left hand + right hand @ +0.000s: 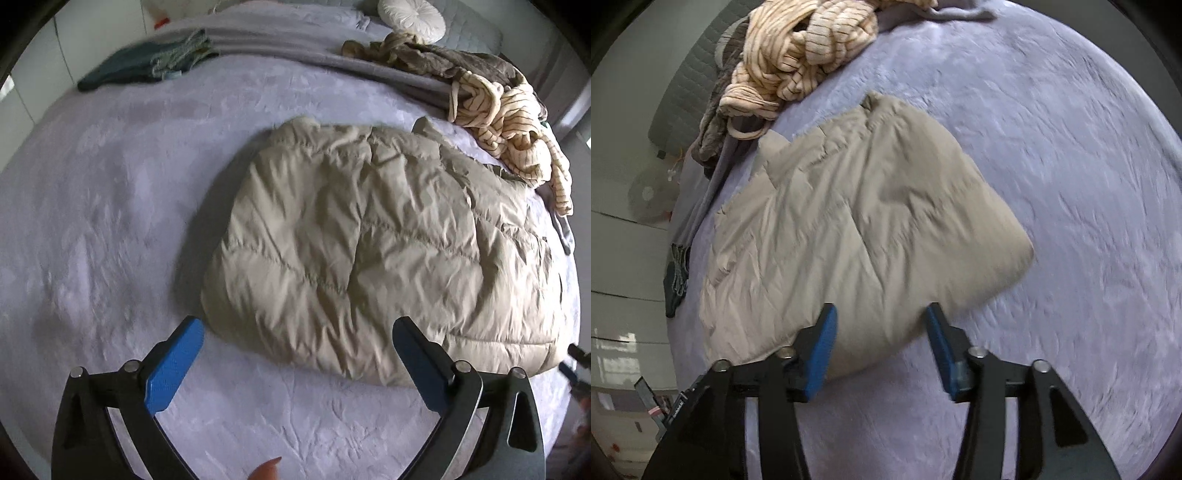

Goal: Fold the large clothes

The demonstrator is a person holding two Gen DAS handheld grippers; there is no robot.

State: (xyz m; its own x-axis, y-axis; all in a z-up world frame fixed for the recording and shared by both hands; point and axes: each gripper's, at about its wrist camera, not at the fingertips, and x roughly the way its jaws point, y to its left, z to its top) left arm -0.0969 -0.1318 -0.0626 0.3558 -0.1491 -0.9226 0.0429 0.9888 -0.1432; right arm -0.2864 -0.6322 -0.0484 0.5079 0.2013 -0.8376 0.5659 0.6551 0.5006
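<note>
Both grippers, left (297, 334) and right (881, 319), hang open and empty over the puffy jacket (369, 251) folded on the bed (110, 221): soft, springy, slippery, best pinched at its near hem

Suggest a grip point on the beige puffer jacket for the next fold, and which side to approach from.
Probably the near rounded edge of the beige puffer jacket, coming low from the front. It lies flat on the lavender blanket; that puffy edge faces the open left gripper and offers bulk to pinch.

Both wrist cameras look steeply down, close above the bed (92, 221), sharing the beige jacket (369, 240).
</note>
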